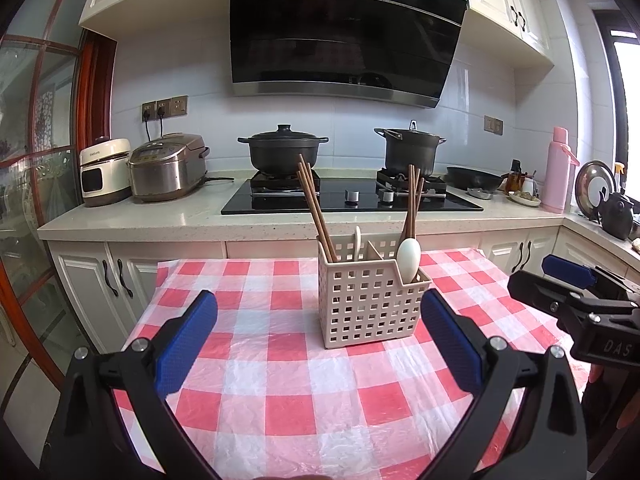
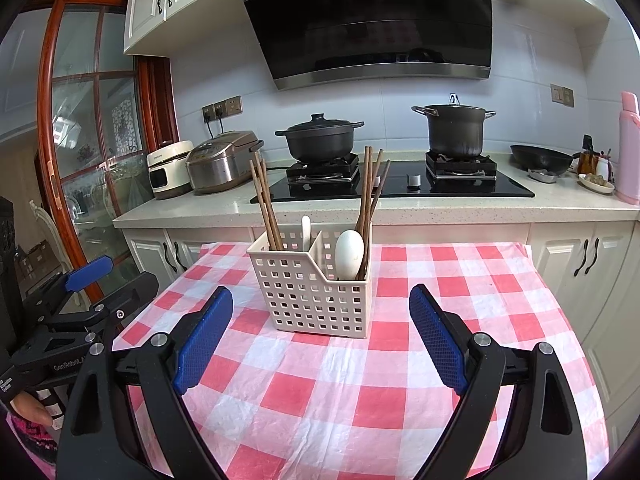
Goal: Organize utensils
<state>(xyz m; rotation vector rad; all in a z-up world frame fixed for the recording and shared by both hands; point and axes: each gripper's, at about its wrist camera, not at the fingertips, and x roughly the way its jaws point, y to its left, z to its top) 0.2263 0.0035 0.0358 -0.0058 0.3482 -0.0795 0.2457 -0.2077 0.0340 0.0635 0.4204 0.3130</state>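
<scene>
A beige perforated utensil basket [image 1: 372,312] [image 2: 316,300] stands upright on the red-and-white checked tablecloth [image 1: 280,392] [image 2: 360,392]. Its left compartment holds brown chopsticks [image 1: 316,208] [image 2: 264,204] and a slim white spoon handle [image 1: 357,240] [image 2: 306,228]. In the right compartment are more chopsticks [image 1: 414,196] [image 2: 370,188] and a white spoon [image 1: 409,258] [image 2: 349,254]. My left gripper [image 1: 318,298] [image 2: 112,278] hangs open, short of the basket, nothing between its blue pads. My right gripper [image 2: 320,294] [image 1: 548,280] is also open and empty, just in front of the basket.
Behind the table runs a counter [image 1: 160,220] with two rice cookers [image 1: 168,168], a black hob [image 1: 352,200] bearing two dark pots [image 1: 286,152], a pan [image 1: 474,178] and a pink flask [image 1: 558,170]. A hand [image 2: 32,412] grips the left tool. White cabinets [image 2: 580,256] stand beyond the table's far edge.
</scene>
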